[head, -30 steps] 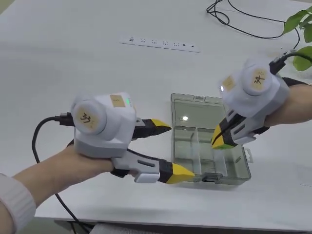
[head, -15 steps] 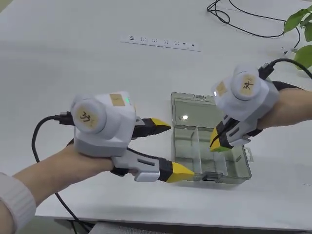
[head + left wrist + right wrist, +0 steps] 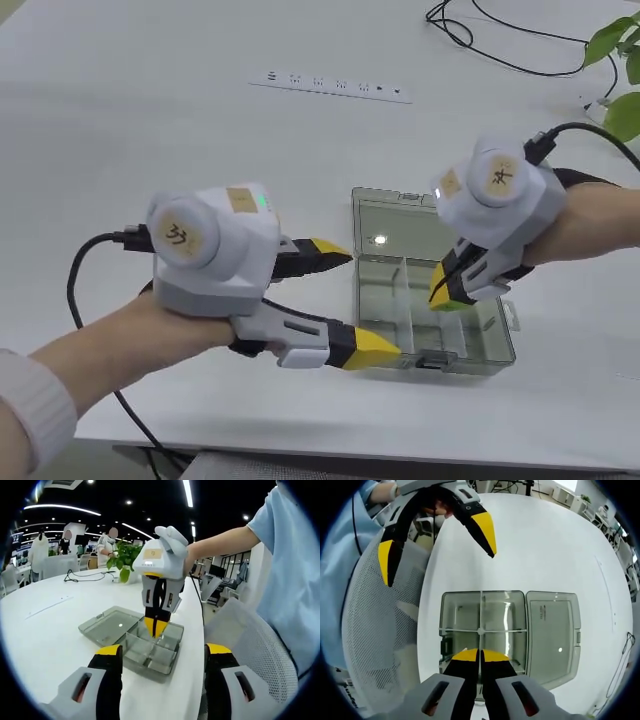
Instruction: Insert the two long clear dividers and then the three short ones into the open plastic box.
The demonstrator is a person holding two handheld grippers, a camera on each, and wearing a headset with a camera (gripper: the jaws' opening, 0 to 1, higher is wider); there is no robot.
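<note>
**Desk:** What does the head view give you?

**Operator:** I see the open plastic box [image 3: 482, 350] near the front edge of the white table [image 3: 150, 120]. Its lid [image 3: 395, 225] is folded back behind it. My left gripper [image 3: 355, 298] sits just left of the box with its jaws spread wide and nothing between them. My right gripper [image 3: 440, 294] points down over the middle of the box with its jaws together. A power strip [image 3: 330, 87] lies well beyond.

**Desk:** And the left gripper view?

**Operator:** My own jaws stand apart at the bottom. Between them I look across the table at the box, with the right gripper tip-down over it. A potted plant [image 3: 122, 555] stands further back.

**Desk:** And the right gripper view?

**Operator:** My jaws are pressed together over the box edge nearest that camera. Clear dividers [image 3: 481, 611] cross inside the box and split it into compartments. I cannot tell whether a clear piece sits between my tips. The left gripper hangs spread open past the far side of the box.
</note>
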